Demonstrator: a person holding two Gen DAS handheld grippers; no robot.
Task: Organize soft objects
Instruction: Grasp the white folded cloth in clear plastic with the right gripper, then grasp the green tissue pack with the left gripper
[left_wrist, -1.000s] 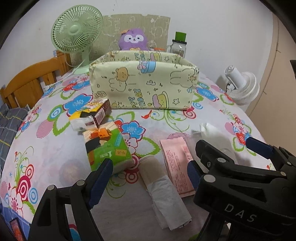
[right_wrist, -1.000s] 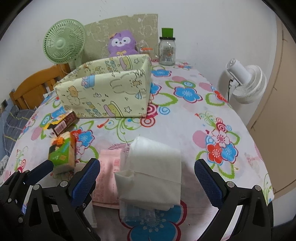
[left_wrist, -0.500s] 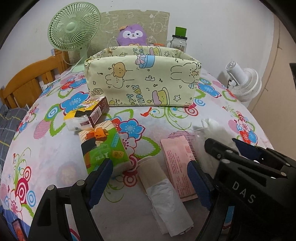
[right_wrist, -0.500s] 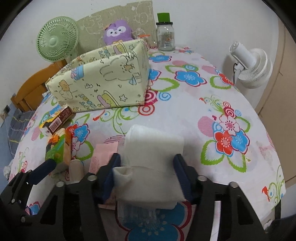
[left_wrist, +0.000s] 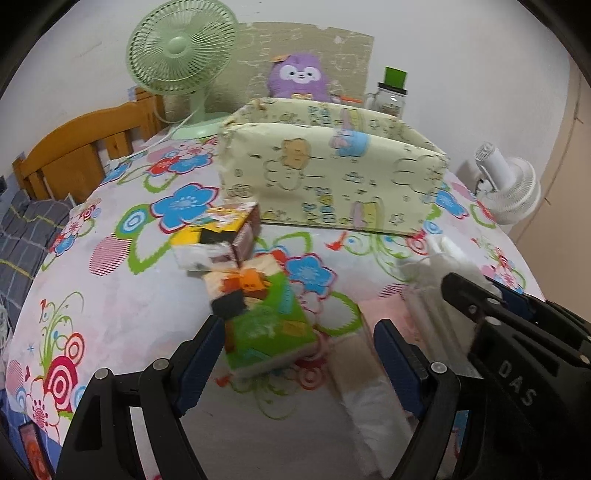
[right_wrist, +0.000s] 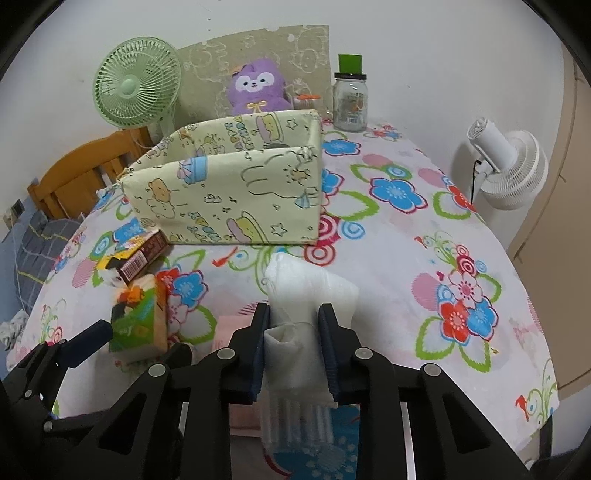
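Note:
My right gripper (right_wrist: 294, 341) is shut on a white soft tissue pack (right_wrist: 308, 295) and holds it squeezed above the table's near edge; the pack also shows in the left wrist view (left_wrist: 439, 273). My left gripper (left_wrist: 299, 354) is open, its fingers either side of a green tissue pack (left_wrist: 258, 317). A yellow-and-brown pack (left_wrist: 221, 236) lies behind it. A pink pack (left_wrist: 384, 314) and a beige-white roll (left_wrist: 365, 391) lie near the left gripper. The cream cartoon-print fabric box (right_wrist: 236, 192) stands open at mid-table.
A green fan (right_wrist: 135, 85), a purple plush (right_wrist: 258, 88) and a glass jar (right_wrist: 349, 103) stand behind the box. A white fan (right_wrist: 506, 166) is off the right edge. A wooden chair (left_wrist: 81, 155) is at left. A floral cloth (right_wrist: 406, 258) covers the table.
My right gripper closed on the white tissue pack and lifted it. My left gripper moved left and forward, so the green pack now sits between its open fingers.

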